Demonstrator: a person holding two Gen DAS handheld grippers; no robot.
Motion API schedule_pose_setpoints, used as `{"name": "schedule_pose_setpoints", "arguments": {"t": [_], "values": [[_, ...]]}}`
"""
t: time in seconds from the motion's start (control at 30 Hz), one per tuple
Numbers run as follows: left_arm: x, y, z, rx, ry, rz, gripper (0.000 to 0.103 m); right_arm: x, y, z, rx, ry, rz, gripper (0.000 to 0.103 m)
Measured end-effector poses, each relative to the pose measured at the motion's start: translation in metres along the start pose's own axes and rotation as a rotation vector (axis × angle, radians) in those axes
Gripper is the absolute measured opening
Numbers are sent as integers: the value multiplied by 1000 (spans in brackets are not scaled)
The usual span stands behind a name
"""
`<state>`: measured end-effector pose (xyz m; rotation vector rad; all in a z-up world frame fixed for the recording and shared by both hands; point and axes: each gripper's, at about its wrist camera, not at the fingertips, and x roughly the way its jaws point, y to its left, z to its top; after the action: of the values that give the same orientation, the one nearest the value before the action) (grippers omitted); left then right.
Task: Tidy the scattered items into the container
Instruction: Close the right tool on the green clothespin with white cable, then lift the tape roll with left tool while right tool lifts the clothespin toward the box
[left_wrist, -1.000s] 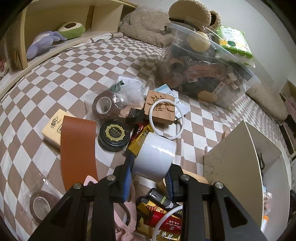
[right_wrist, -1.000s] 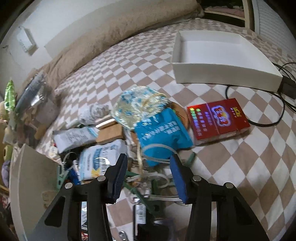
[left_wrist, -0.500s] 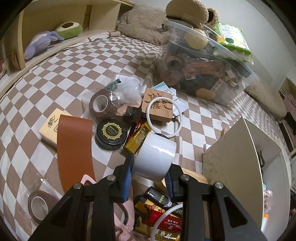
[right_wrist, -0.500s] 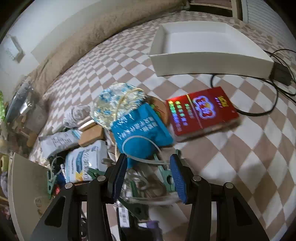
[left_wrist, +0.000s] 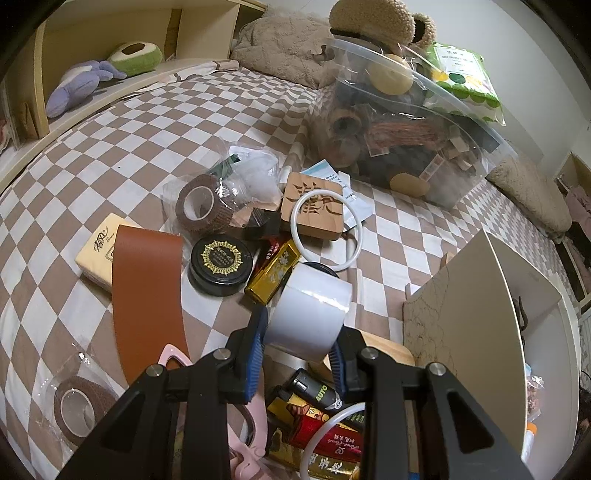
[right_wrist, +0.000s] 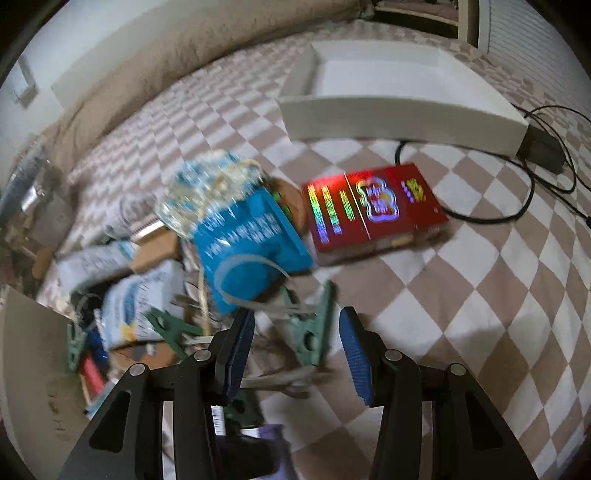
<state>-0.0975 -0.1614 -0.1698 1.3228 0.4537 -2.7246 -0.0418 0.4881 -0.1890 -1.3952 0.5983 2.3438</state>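
Observation:
My left gripper (left_wrist: 298, 334) is shut on a wide white tape roll (left_wrist: 308, 308), held above a heap of small items on the checkered bed. The white container (left_wrist: 480, 295) stands to its right, its near wall facing me. In the blurred right wrist view my right gripper (right_wrist: 297, 339) is open and hovers over a green clip (right_wrist: 314, 328) lying between its fingers, untouched. A blue packet (right_wrist: 247, 240) and a red box (right_wrist: 373, 206) lie just beyond it.
A brown tape roll (left_wrist: 201, 203), black round tin (left_wrist: 221, 264), brown leather strip (left_wrist: 147, 295), carved wooden block (left_wrist: 314, 206) and white ring (left_wrist: 327, 225) lie ahead of the left gripper. A clear bag of clutter (left_wrist: 402, 140) sits behind. A white box lid (right_wrist: 399, 92) and black cable (right_wrist: 517, 184) lie far right.
The right gripper's view swung right and down: the red box and blue packet slid left and nearer, and the green clip came between the fingers. The left gripper barely shifted with its roll.

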Motion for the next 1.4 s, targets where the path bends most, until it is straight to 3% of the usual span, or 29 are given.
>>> {"name": "schedule_pose_setpoints", "arguments": {"t": [0.03, 0.2, 0.57, 0.83, 1.4], "values": [[-1, 0, 0, -3, 0, -4, 31, 3, -2, 0, 2, 8, -3, 48], [-3, 0, 0, -12, -10, -17, 31, 6, -10, 2, 27, -11, -3, 25], [-5, 1, 0, -16, -12, -18, 31, -14, -15, 3, 92, -94, 84, 25], [-10, 4, 2, -32, -31, -12, 31, -33, -1, 7, 44, -178, 99, 25], [-60, -17, 5, 33, -178, -75, 31, -101, 56, -4, -86, -328, 394, 25]]}}
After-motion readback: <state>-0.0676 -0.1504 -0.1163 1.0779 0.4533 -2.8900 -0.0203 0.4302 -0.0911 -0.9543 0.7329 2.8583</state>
